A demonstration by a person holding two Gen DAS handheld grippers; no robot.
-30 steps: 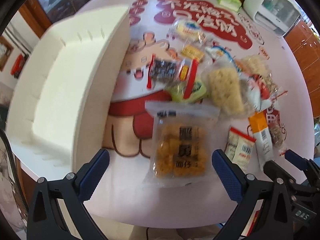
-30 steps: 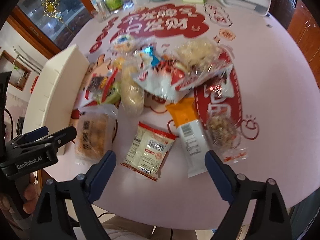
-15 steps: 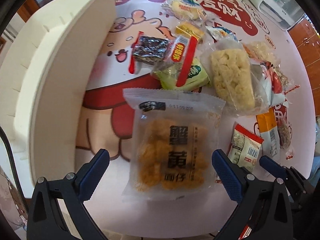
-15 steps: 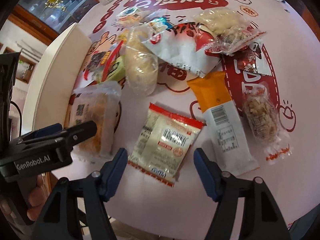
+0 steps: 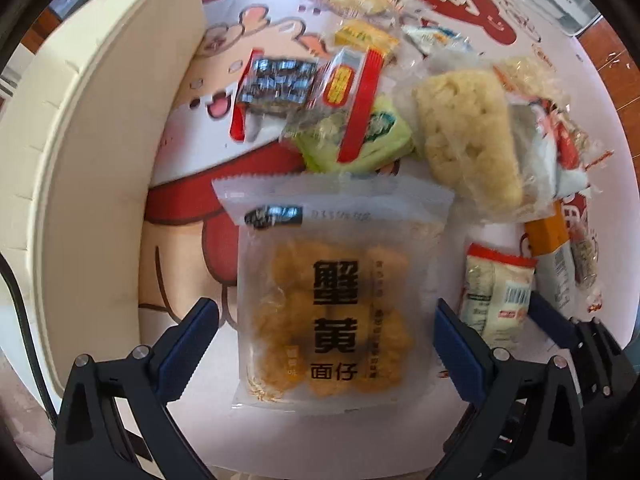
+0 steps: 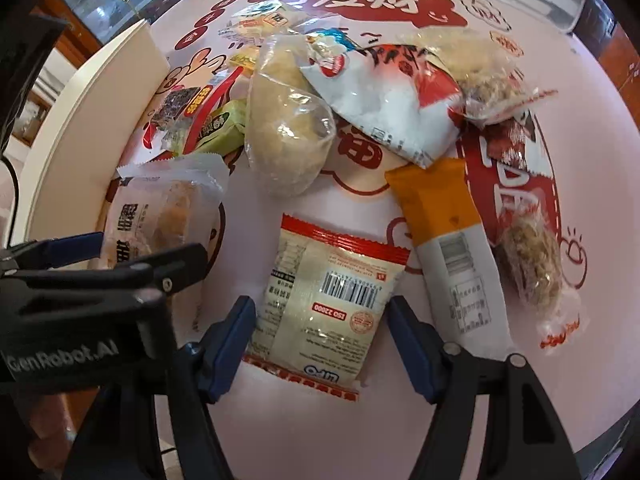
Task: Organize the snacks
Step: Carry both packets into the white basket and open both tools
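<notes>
Both grippers have dropped in: the left gripper (image 5: pixel 326 344) straddles the orange snack bag (image 5: pixel 336 300), the right gripper (image 6: pixel 320 344) brackets the barcode packet (image 6: pixel 324 300). Both jaws open, pickups imminent.

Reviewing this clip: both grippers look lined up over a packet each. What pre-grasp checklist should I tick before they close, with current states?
1. Left gripper open, straddling the crab-roe noodle snack bag: ok.
2. Right gripper open, astride the red-edged barcode packet: ok.
3. Barcode packet clear of the orange-and-white bar: ok.
4. Noodle bag free of other snacks: ok.
5. Fingertips low enough to pinch: cannot tell.
6. Room in the white bin: cannot tell.
</notes>
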